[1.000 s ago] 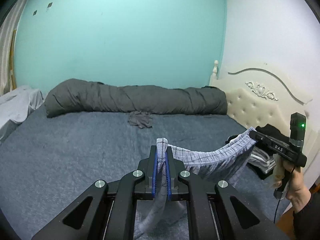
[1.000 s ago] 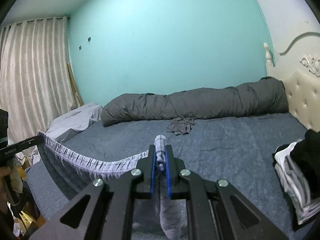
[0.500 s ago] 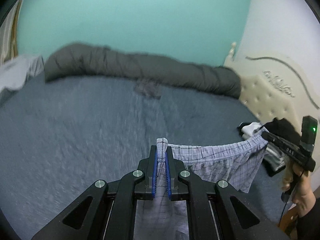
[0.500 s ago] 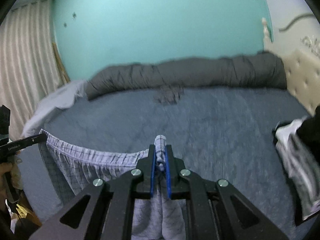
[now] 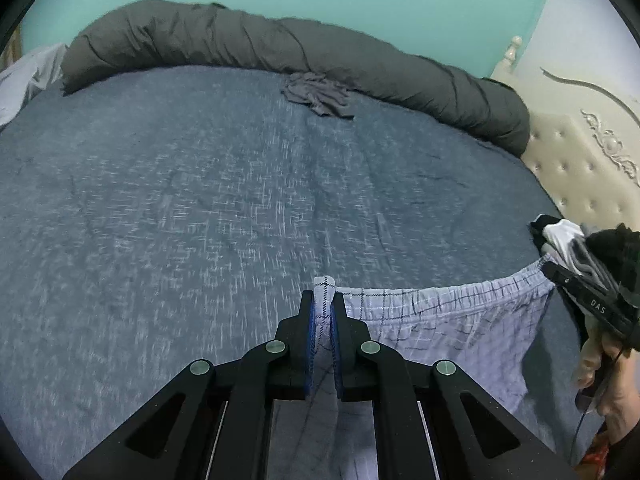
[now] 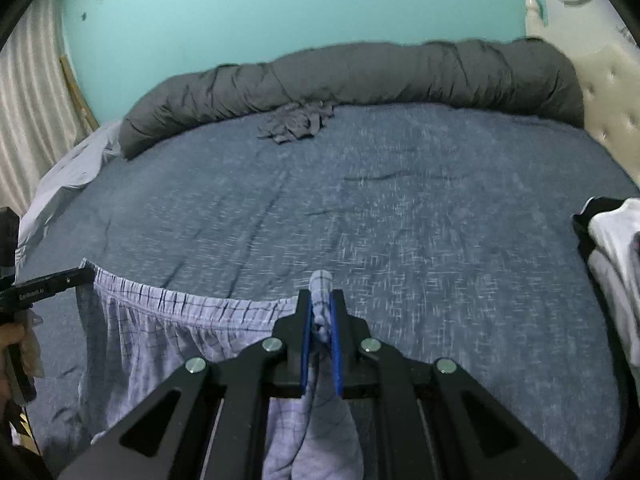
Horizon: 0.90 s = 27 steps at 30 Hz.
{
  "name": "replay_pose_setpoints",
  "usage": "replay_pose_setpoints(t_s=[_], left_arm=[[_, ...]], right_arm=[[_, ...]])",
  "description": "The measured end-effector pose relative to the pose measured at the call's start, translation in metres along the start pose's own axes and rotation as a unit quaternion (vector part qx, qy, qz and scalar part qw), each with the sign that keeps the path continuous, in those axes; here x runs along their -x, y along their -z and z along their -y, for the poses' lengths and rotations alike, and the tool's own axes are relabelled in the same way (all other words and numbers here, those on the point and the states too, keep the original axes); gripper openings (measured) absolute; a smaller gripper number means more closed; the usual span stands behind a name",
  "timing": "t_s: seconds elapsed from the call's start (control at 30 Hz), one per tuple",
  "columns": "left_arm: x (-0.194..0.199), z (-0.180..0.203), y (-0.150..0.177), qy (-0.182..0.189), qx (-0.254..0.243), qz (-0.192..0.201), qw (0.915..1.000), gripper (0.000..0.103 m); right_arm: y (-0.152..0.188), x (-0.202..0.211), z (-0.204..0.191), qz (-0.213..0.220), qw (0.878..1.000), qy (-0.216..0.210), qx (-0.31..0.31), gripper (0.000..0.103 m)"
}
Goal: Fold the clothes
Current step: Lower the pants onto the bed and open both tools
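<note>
A pair of light blue checked shorts (image 5: 448, 320) hangs by its waistband between my two grippers, above the near edge of the blue bed (image 5: 200, 200). My left gripper (image 5: 323, 304) is shut on one end of the waistband. My right gripper (image 6: 320, 304) is shut on the other end. In the right wrist view the shorts (image 6: 160, 332) stretch to the left gripper (image 6: 84, 274) at the left edge. In the left wrist view the right gripper (image 5: 550, 270) shows at the right. The legs hang below, partly hidden by the gripper bodies.
A rolled dark grey duvet (image 5: 280, 52) lies along the bed's far side, with a crumpled grey garment (image 5: 320, 96) in front of it. A pile of black and white clothes (image 6: 616, 260) sits at the right by the cream headboard (image 5: 580, 168). A curtain (image 6: 28, 100) hangs on the left.
Both grippers have tilted down and moved forward over the bed with the shorts still stretched between them. The wall fills less of each view and the bedspread more.
</note>
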<state>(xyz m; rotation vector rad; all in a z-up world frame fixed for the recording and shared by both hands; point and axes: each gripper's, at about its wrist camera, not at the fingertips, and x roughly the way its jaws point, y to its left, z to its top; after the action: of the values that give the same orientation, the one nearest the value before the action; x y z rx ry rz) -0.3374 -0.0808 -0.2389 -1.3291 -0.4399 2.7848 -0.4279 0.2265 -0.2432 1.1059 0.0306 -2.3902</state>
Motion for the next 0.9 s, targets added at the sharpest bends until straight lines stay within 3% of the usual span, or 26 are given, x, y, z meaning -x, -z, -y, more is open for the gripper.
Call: replay_pose_setpoints(t_s=[0.27,0.5,0.53,0.6,0.63,0.67,0.7,0.9], left_arm=[[-0.065,-0.010,-0.012,-0.011,-0.006,-0.043,0.9990,0.007],[-0.091,-0.022,-0.009,0.003,0.004,-0.058,0.9983,0.010],[-0.091,-0.024,-0.008,0.008,0.007,-0.060,0.9981,0.014],[-0.084,-0.027,-0.004,0.008,0.007,-0.059,0.9982,0.022],[-0.079,-0.030,-0.001,0.008,0.009,-0.057,0.9983,0.033],[-0.071,-0.034,0.002,0.009,0.013,-0.052,0.9985,0.045],[-0.063,-0.037,0.005,0.009,0.018,-0.047,0.9987,0.049],[-0.019,-0.051,0.035,-0.002,0.028,-0.032,0.9991,0.050]], right_arm=[[-0.001,-0.064,0.015,-0.060,0.998,0.021,-0.016,0.008],[0.006,-0.091,0.023,-0.084,0.995,0.028,-0.034,0.012],[0.007,-0.091,0.025,-0.086,0.995,0.031,-0.036,0.015],[0.010,-0.081,0.030,-0.080,0.995,0.038,-0.043,0.039],[0.011,-0.073,0.033,-0.073,0.995,0.037,-0.049,0.043],[0.013,-0.064,0.037,-0.066,0.996,0.037,-0.056,0.044],[0.015,-0.055,0.040,-0.058,0.996,0.037,-0.062,0.044],[0.050,0.006,0.038,-0.037,0.996,-0.005,-0.084,0.045]])
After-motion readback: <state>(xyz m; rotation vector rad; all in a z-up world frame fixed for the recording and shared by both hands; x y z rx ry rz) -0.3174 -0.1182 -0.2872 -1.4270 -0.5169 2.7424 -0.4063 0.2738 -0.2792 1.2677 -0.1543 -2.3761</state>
